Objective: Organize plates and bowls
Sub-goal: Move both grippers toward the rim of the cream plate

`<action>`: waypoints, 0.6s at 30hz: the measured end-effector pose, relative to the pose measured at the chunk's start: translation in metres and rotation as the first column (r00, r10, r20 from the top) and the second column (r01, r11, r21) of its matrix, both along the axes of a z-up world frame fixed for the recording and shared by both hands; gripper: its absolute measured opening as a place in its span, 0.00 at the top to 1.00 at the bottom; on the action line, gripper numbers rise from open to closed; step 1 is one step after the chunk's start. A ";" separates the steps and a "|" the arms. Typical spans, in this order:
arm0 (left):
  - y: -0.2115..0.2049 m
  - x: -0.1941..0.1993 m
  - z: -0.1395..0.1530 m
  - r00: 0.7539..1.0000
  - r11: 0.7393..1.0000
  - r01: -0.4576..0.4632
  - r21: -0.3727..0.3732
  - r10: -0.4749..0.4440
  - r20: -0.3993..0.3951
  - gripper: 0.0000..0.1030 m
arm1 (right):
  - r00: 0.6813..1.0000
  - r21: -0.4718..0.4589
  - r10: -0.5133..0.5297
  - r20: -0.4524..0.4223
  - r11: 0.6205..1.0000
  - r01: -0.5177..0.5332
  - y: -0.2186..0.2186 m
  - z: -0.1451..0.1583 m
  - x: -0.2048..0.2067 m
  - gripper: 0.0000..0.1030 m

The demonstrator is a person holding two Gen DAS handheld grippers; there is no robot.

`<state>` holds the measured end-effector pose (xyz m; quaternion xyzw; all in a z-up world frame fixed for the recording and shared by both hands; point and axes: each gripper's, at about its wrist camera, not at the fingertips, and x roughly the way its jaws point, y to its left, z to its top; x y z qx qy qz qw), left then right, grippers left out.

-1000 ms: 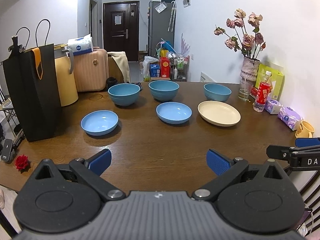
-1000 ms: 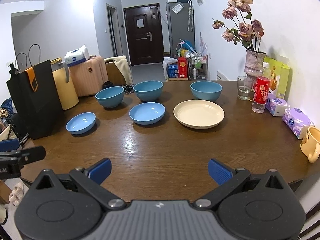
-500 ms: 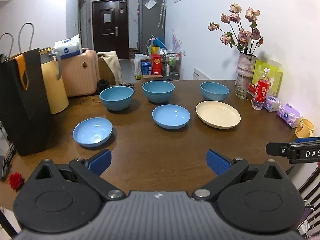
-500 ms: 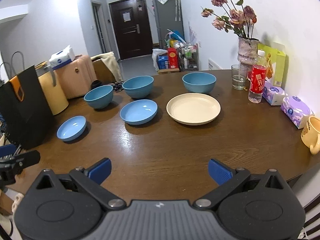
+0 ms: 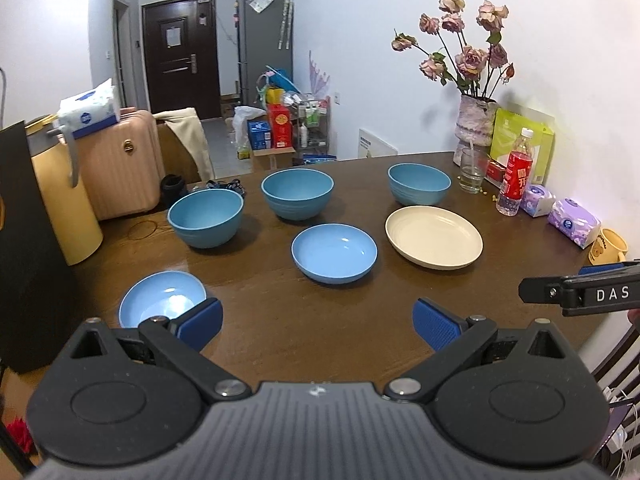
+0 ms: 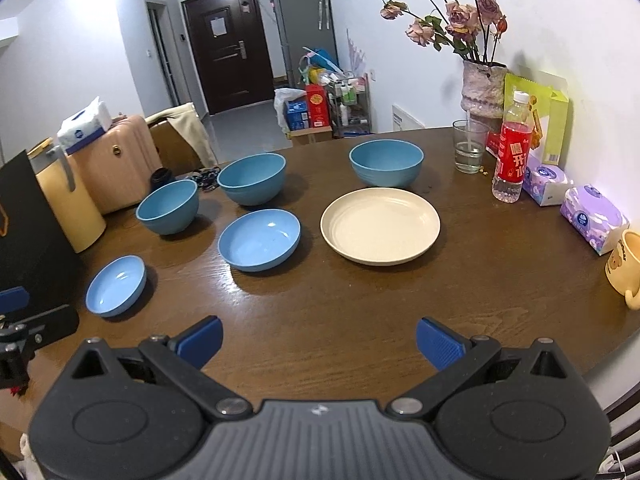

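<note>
Currently both sets of tongs are spread wide and hold nothing — the left tongs (image 5: 318, 322) and the right tongs (image 6: 318, 342) each hover above the near edge of the wooden bench (image 6: 360, 312). From left to right, the bench carries a small shallow blue bowl (image 6: 116, 286) at the near left, partly hidden behind the left tongs' blue pad in the left wrist view; a deep blue bowl (image 6: 168, 207) behind it; a second deep blue bowl (image 6: 252, 178) further back; a wide shallow blue bowl (image 6: 259, 239) in front of that one; a cream plate (image 6: 380, 225) just right of centre; and a third deep blue bowl (image 6: 386, 162) behind the plate. All six stand apart, unstacked. At the far right — beside the wall — stand a glass (image 6: 470, 151), a red-labelled bottle (image 6: 512, 156) and a flower vase (image 6: 482, 88).
</note>
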<state>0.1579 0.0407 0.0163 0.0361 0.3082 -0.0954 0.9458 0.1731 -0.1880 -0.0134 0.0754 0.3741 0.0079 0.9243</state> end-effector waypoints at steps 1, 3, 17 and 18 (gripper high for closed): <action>0.001 0.005 0.000 1.000 1.000 0.005 0.002 -0.005 -0.004 0.00 | 1.000 -0.004 -0.006 -0.002 1.000 0.006 0.002 0.000 0.004 0.00; 0.004 0.015 -0.002 1.000 1.000 0.021 0.005 -0.021 -0.010 0.00 | 1.000 -0.014 -0.016 -0.005 1.000 0.016 0.005 0.000 0.011 0.00; 0.010 0.069 -0.011 0.990 0.993 0.116 -0.003 -0.116 -0.078 0.00 | 0.994 -0.060 -0.100 -0.042 0.993 0.098 0.016 -0.003 0.047 0.00; 0.009 0.073 -0.012 0.990 0.993 0.114 -0.004 -0.114 -0.083 0.00 | 0.994 -0.062 -0.102 -0.043 0.993 0.100 0.016 -0.003 0.049 0.00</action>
